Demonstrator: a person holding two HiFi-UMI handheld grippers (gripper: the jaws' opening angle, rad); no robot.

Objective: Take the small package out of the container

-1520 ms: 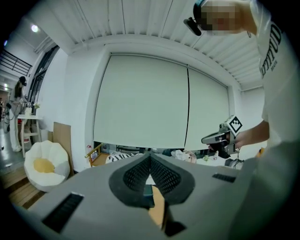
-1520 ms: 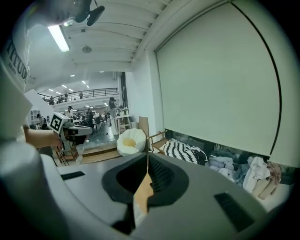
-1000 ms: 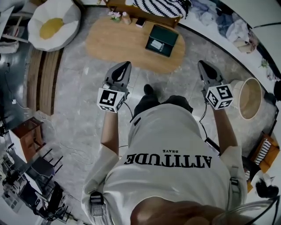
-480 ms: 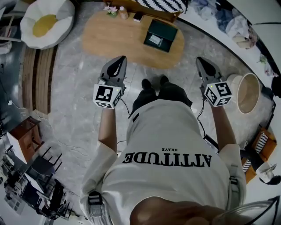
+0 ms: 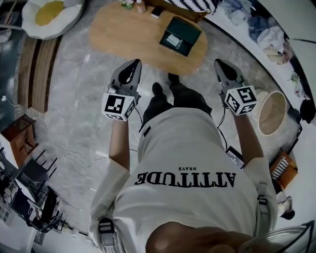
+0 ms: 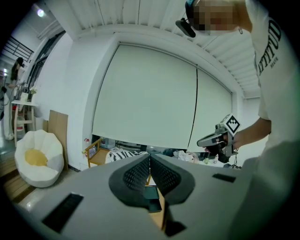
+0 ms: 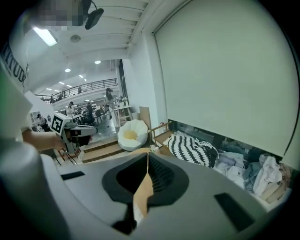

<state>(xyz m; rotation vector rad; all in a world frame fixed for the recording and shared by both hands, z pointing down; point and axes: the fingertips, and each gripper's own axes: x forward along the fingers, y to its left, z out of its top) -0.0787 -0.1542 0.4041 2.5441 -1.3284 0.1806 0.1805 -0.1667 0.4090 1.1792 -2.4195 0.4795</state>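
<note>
A dark green container (image 5: 180, 35) lies open on the oval wooden table (image 5: 128, 34), and a small pale package (image 5: 174, 42) rests inside it. My left gripper (image 5: 133, 64) is held at waist height short of the table's near edge, shut and empty. My right gripper (image 5: 219, 63) hangs level with it to the right, also shut with nothing in it. In the left gripper view the jaws (image 6: 150, 154) meet, and the container (image 6: 151, 192) shows below them. In the right gripper view the jaws (image 7: 148, 154) are closed over a strip of the table (image 7: 143, 192).
A white beanbag seat (image 5: 47, 15) with a yellow middle sits at far left. A striped cushion (image 5: 190, 5) lies on a bench behind the table. A round basket (image 5: 269, 112) stands on the floor at right, with heaped clothes (image 5: 269, 29) beyond. Wooden steps (image 5: 42, 74) run along the left.
The person has stepped forward across the floor, feet shifting. Both grippers stay shut and level, and the basket has slid leftward in the head view.
</note>
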